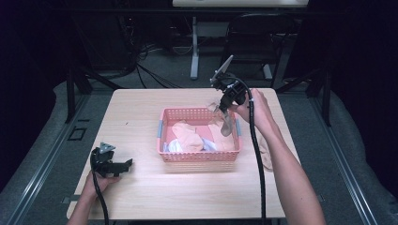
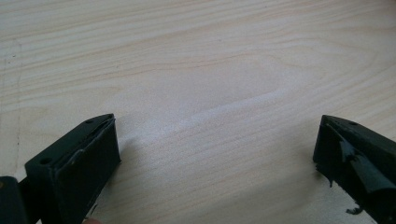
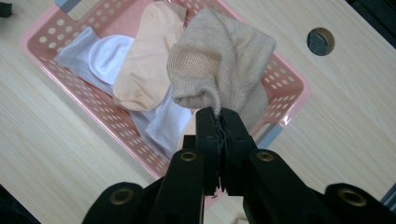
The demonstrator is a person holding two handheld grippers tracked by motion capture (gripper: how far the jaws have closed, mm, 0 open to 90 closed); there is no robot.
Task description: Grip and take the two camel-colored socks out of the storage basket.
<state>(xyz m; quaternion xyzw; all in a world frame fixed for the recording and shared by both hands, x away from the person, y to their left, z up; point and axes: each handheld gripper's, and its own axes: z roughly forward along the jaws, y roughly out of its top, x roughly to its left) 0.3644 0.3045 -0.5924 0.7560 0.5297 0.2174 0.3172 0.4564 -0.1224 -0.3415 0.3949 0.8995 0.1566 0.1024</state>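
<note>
the right gripper is clamped on a beige sock above the pink basket. the left gripper rests on the table, jaws apart.

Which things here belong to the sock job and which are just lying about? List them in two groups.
Part of the job:
- beige sock, pinched in the shut right gripper above the basket
- pink basket
- peach sock and white socks lying in the basket

Lying about:
- left gripper, open, resting on the table
- chair and cables behind the table
</note>
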